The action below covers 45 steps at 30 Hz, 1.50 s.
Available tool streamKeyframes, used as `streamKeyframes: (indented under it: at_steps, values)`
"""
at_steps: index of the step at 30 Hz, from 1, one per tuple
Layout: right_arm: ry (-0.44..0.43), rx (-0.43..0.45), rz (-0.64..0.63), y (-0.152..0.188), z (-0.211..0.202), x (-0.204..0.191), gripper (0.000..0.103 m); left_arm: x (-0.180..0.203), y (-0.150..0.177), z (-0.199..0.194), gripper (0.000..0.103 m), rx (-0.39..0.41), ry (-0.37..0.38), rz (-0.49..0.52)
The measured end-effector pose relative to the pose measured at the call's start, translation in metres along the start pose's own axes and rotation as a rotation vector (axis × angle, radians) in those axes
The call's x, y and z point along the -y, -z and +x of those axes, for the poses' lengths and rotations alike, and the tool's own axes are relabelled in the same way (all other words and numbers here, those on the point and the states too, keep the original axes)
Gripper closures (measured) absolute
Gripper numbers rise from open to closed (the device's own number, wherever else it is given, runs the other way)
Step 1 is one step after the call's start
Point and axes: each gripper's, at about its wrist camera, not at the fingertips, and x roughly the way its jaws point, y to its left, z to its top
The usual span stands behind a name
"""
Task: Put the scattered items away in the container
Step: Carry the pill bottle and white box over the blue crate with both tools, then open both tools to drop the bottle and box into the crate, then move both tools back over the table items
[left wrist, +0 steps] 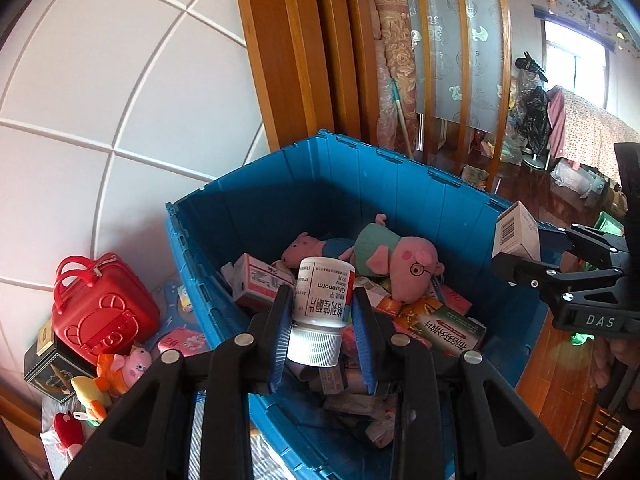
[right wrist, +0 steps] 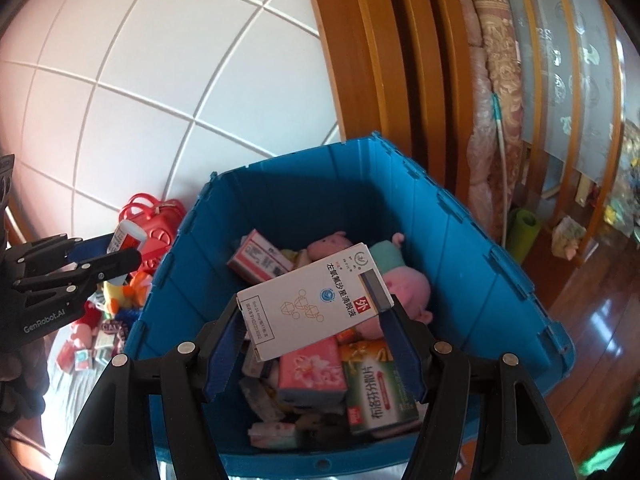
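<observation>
A blue plastic crate (left wrist: 400,184) (right wrist: 460,248) holds pink plush pigs (left wrist: 400,264) (right wrist: 404,288), medicine boxes and tissue packs. My left gripper (left wrist: 322,316) is shut on a white medicine bottle (left wrist: 324,292), cap toward the camera, held above the crate's near side; the same gripper (right wrist: 120,252) shows at the left edge of the right wrist view. My right gripper (right wrist: 316,320) is shut on a white medicine box (right wrist: 316,300), tilted, over the crate's contents. That box (left wrist: 516,232) also appears at the right of the left wrist view.
Left of the crate lie a red toy case (left wrist: 104,308) (right wrist: 160,220), small plush toys (left wrist: 120,372), a dark box (left wrist: 48,360) and several little packets (right wrist: 96,344). A white tiled wall stands behind, wooden door frames (left wrist: 288,52) and rolled mats (right wrist: 496,92) to the right.
</observation>
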Motion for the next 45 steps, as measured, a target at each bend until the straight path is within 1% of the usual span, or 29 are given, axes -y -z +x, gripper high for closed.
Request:
streamKeyframes:
  at_steps: [12, 15, 16, 17, 18, 19, 30, 37, 45]
  values:
    - [0.012, -0.002, 0.008, -0.003, 0.002, 0.006, 0.036, 0.01, -0.007, 0.007, 0.074, 0.002, 0.032, 0.008]
    - [0.013, 0.005, 0.006, -0.004, 0.001, 0.004, 0.034, 0.009, -0.009, 0.004, 0.073, 0.014, 0.037, -0.015]
    - [0.013, 0.012, 0.005, -0.005, 0.0, 0.004, 0.033, 0.008, -0.01, 0.004, 0.057, 0.008, 0.035, -0.022]
    - [0.015, 0.022, 0.005, -0.005, -0.001, 0.003, 0.023, 0.008, -0.011, 0.005, 0.021, -0.001, 0.031, -0.026]
    - [0.013, 0.031, 0.008, -0.006, -0.002, 0.003, 0.001, 0.008, -0.011, 0.004, 0.005, 0.004, 0.025, -0.031]
    - [0.012, 0.043, 0.013, -0.006, -0.004, 0.004, 0.001, 0.007, -0.01, 0.001, 0.0, 0.023, 0.02, -0.037]
    - [0.008, 0.036, 0.001, -0.007, -0.004, -0.007, 0.0, -0.002, -0.001, 0.001, 0.0, -0.009, -0.015, -0.044]
    - [0.003, 0.034, -0.016, -0.009, -0.002, -0.019, 0.0, -0.013, 0.009, -0.002, 0.0, -0.02, -0.023, -0.051]
    - [-0.016, 0.027, -0.047, -0.009, 0.003, -0.045, 0.0, -0.04, 0.024, -0.014, 0.0, -0.021, -0.052, -0.094]
